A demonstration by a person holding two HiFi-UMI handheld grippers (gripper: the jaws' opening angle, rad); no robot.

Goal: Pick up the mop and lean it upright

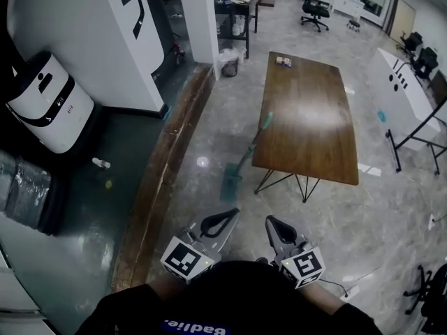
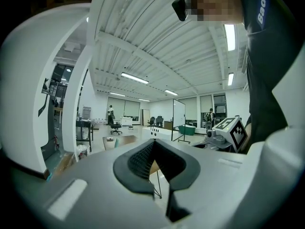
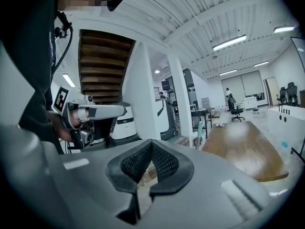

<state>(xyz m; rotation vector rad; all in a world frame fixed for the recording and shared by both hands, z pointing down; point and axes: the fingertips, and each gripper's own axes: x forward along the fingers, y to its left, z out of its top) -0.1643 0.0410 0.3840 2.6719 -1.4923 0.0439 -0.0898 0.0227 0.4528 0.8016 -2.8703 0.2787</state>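
Observation:
A mop with a teal handle leans tilted against the left edge of the wooden table, its flat head on the grey floor. Both grippers are held low in front of me, well short of the mop. My left gripper is shut with nothing in it, and so is my right gripper. In the left gripper view the jaws meet, with the mop handle small in the distance. In the right gripper view the jaws are closed too, and the handle stands beside the table.
A raised wooden kerb runs along the left of the grey floor, with darker floor beyond it. There stand a white machine, a white pillar and a bin. A white table and office chairs are at right and back.

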